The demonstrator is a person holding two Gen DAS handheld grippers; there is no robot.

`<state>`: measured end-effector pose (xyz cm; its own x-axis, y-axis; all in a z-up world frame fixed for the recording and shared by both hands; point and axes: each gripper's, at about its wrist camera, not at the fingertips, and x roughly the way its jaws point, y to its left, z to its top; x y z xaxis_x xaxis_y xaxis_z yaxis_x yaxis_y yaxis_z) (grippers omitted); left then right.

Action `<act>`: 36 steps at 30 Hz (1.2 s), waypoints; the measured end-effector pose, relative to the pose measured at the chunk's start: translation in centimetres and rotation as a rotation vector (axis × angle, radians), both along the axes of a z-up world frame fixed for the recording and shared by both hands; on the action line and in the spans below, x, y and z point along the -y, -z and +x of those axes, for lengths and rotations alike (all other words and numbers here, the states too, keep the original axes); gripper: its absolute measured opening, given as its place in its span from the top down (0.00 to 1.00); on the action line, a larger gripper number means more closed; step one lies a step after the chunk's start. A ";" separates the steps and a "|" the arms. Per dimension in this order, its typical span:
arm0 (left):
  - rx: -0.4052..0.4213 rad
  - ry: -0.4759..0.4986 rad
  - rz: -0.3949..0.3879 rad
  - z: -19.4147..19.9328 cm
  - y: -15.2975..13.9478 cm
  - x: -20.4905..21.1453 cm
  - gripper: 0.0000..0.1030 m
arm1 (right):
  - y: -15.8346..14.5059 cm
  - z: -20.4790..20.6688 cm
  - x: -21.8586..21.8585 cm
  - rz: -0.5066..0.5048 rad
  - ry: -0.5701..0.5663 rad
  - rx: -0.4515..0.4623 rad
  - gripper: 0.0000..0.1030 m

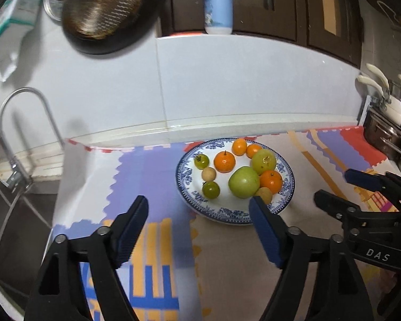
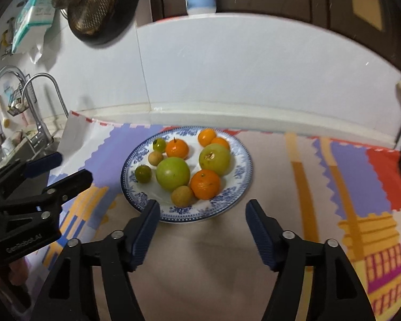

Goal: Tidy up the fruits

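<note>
Fruit sits on a blue and white plate (image 1: 183,184) in my left wrist view, on a bright mat (image 1: 152,176) with purple, orange and red shapes. My left tongs (image 1: 199,208) are wide open and hold nothing; one blue pad (image 1: 132,230) is over the mat and the other is just in front of the plate's near rim. On the plate I see a big green apple (image 1: 243,182), a second green fruit (image 1: 264,161) behind it, and an orange (image 1: 224,161) with a little stem. Two small green tomatoes (image 1: 210,190) lie on the left side of the plate, with a small tan round fruit (image 1: 209,174) between them. My right tongs (image 1: 331,187) show at the right edge, open too, above the mat and apart from the plate. A faucet (image 1: 26,133) bends over the sink on the left, and a blue bottle (image 1: 218,4) stands up on the ledge above the white wall. In my right wrist view, the same plate (image 2: 243,160) is right ahead, and my right tongs (image 2: 201,214) are open and empty, with one pad (image 2: 145,234) touching or just over the near rim. The green apple (image 2: 173,174) sits in the middle, with an orange (image 2: 205,184) beside it and a tan fruit (image 2: 181,196) in front. My left tongs (image 2: 66,168) come in from the left, open, next to the plate but not touching it.
</note>
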<state>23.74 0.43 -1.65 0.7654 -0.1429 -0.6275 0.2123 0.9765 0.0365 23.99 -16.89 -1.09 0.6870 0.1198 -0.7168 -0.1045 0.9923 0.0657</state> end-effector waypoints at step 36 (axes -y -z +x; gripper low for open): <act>0.112 -0.081 0.027 -12.6 -5.1 -0.3 0.00 | -5.8 -12.2 0.8 -0.009 0.072 0.112 0.16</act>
<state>11.11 0.71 3.43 0.8394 -0.0619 -0.5400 0.1259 0.9886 0.0823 11.78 -17.70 4.76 0.7691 0.0612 -0.6362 -0.0395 0.9981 0.0482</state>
